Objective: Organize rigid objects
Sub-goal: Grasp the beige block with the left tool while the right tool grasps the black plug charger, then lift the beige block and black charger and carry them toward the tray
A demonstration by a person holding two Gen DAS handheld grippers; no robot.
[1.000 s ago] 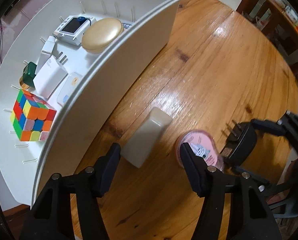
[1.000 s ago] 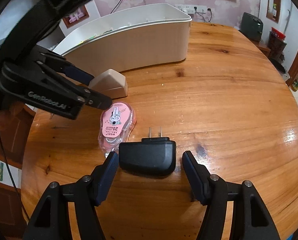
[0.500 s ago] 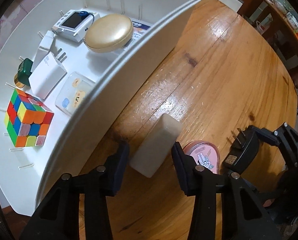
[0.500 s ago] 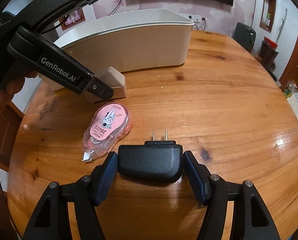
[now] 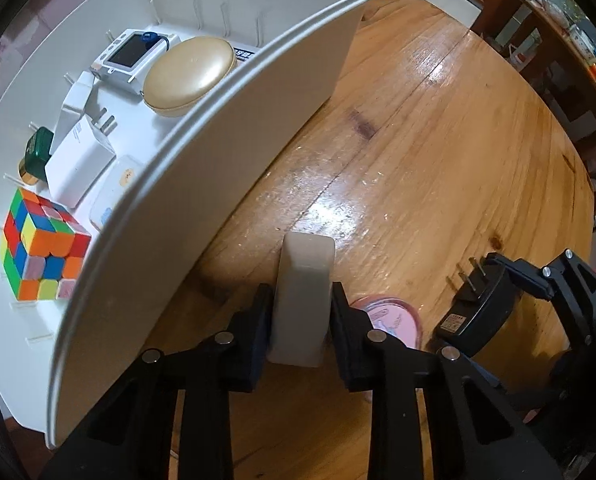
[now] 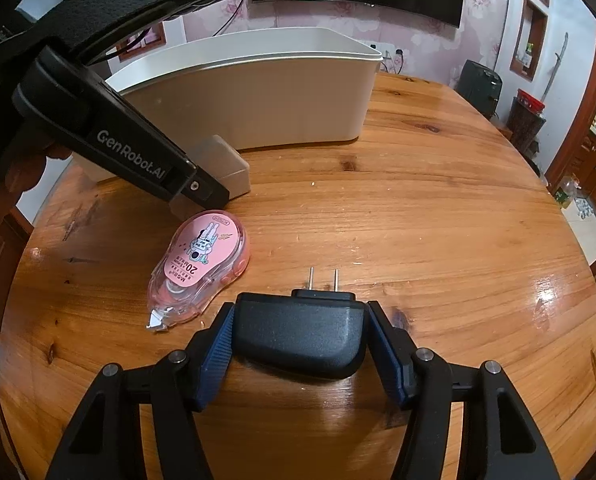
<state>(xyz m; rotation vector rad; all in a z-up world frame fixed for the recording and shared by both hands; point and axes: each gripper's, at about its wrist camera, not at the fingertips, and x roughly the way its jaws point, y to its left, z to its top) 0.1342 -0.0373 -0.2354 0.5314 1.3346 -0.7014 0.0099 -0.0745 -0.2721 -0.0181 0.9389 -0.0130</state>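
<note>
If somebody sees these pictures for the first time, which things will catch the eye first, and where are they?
The colourful puzzle cube stands out at the near end of the white bin. On the wooden table, the pink correction tape lies left of the black plug adapter, which the right gripper clamps. The left gripper grips a pale block beside the bin.

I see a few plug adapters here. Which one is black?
The black adapter gripped by the right hand-held gripper on the table; the other two adapters are white and lie inside the bin.
</note>
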